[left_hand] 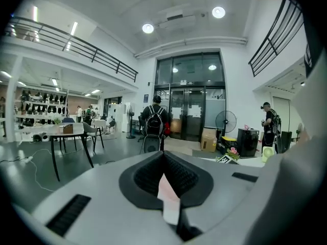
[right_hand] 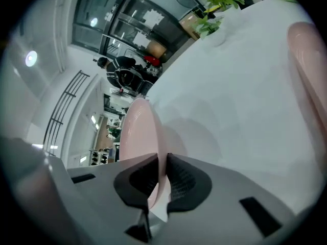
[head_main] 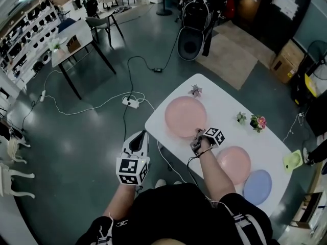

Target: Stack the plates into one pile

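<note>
The fingers (right_hand: 181,180) of the right gripper (right_hand: 159,160) are clenched on the rim of the large pink plate (right_hand: 138,137). The thin edge of the plate stands between the two black pads, and both pads press on it. The rest of this plate spreads away from the fingertips over the white table (right_hand: 230,96). Whether the held edge is raised off the table I cannot tell. To the right of these fingers, near the wrist, lies the small pink plate (head_main: 234,163), flat on the table and apart from the large one. Just beside it, farther from the fingers, lies the blue plate (head_main: 257,186). Ahead of the fingers and to their right, near the far edge of the table, stands a flower pot (head_main: 258,122) with pink flowers, and a small green plant (head_main: 241,117) is close beside it.

The fingers of the left gripper (left_hand: 164,160) are pressed together, and only a pale strip shows in the seam between the pads. This gripper is held off the table, to the left of the right gripper, over the grey floor (head_main: 92,137). Its fingertips point nearly level into the room. Far ahead of them stands a person with a black backpack (left_hand: 154,121), before the glass doors.
</note>
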